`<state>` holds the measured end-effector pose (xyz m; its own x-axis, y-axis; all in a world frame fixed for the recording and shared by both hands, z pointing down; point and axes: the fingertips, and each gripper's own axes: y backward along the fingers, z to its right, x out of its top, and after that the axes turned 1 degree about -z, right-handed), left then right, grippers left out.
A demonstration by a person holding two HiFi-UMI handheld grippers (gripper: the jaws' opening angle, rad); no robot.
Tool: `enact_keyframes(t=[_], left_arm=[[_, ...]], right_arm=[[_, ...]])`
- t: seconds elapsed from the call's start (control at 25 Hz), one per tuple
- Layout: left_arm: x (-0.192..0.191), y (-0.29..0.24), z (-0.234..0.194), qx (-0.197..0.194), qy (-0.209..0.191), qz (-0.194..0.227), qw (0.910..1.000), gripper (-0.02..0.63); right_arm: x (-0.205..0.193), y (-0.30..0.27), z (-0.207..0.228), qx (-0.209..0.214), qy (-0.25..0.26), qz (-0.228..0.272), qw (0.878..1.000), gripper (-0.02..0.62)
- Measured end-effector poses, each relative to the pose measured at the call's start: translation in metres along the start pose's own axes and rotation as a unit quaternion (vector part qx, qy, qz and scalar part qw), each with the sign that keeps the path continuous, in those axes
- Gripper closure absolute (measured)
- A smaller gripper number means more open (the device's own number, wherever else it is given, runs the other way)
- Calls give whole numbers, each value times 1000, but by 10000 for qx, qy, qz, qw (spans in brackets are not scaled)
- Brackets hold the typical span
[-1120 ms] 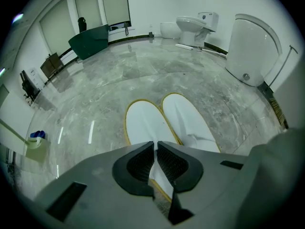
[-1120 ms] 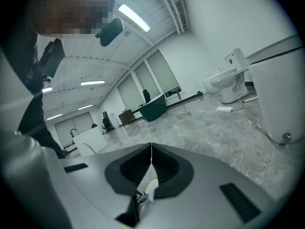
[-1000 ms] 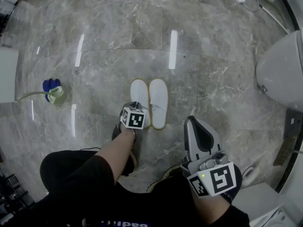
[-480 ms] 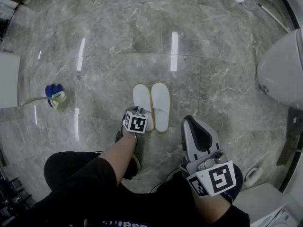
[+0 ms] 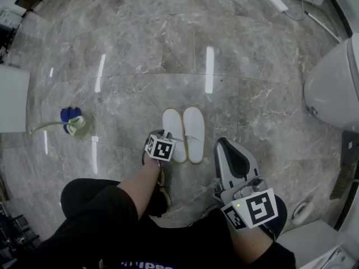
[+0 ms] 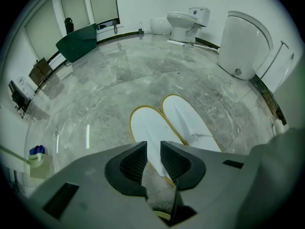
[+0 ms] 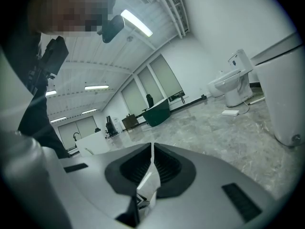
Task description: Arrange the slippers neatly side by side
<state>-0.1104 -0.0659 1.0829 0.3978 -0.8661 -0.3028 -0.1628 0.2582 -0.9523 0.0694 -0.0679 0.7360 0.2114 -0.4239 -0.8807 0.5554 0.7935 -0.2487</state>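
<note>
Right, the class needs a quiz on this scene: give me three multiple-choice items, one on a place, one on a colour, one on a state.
1. How do the two slippers lie?
A) side by side on the floor
B) one stacked on the other
C) far apart

2. What colour are their tops?
A) blue
B) white
C) black

3. How do the jaws of the left gripper stand?
A) clamped on a slipper
B) apart
C) out of view

Answers:
1 A: the head view shows them parallel, edges together.
2 B: both views show white tops.
3 B: its jaws have just been opening. A slipper's heel shows in the gap, with the pads not pressing on it.
</note>
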Motion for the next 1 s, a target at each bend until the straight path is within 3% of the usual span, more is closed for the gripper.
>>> enact_keyframes(t=[0.08, 0.16, 0.28, 0.4, 0.52, 0.6, 0.68, 0.84, 0.92, 1.0], left_arm=[[11, 4, -20, 166, -87, 32, 9998, 543], [34, 17, -41, 300, 96, 158, 9994, 543], [84, 73, -45, 268, 434, 868, 9949, 543], [127, 159, -29, 143, -131, 1696, 9853, 543], [127, 236, -22, -9, -649, 1818, 9812, 543], [118, 281, -33, -81, -435, 1759, 9834, 543], [112, 328, -49, -90, 119, 1757, 9843, 543], [102, 424, -70, -20, 1060, 1834, 9773, 543], [100, 475, -66, -76, 1135, 1912, 9749, 543], [105, 523, -56, -233, 968, 2050, 9737, 544]], right_arm=[[0, -2, -1, -38, 88, -1, 10000, 596], [0, -3, 2, -231, 119, -100, 9996, 595], [23, 13, -7, -626, -98, -263, 9976, 596], [77, 36, -49, -662, 7, -459, 9968, 595], [130, 61, -101, -464, 216, -844, 9951, 596], [157, 80, -130, -414, 302, -1137, 9922, 596], [184, 102, -155, -433, 316, -1387, 9889, 596], [245, 132, -202, -514, 457, -1662, 9837, 595], [281, 140, -228, -530, 515, -1622, 9840, 595], [317, 145, -254, -515, 607, -1482, 9858, 595]])
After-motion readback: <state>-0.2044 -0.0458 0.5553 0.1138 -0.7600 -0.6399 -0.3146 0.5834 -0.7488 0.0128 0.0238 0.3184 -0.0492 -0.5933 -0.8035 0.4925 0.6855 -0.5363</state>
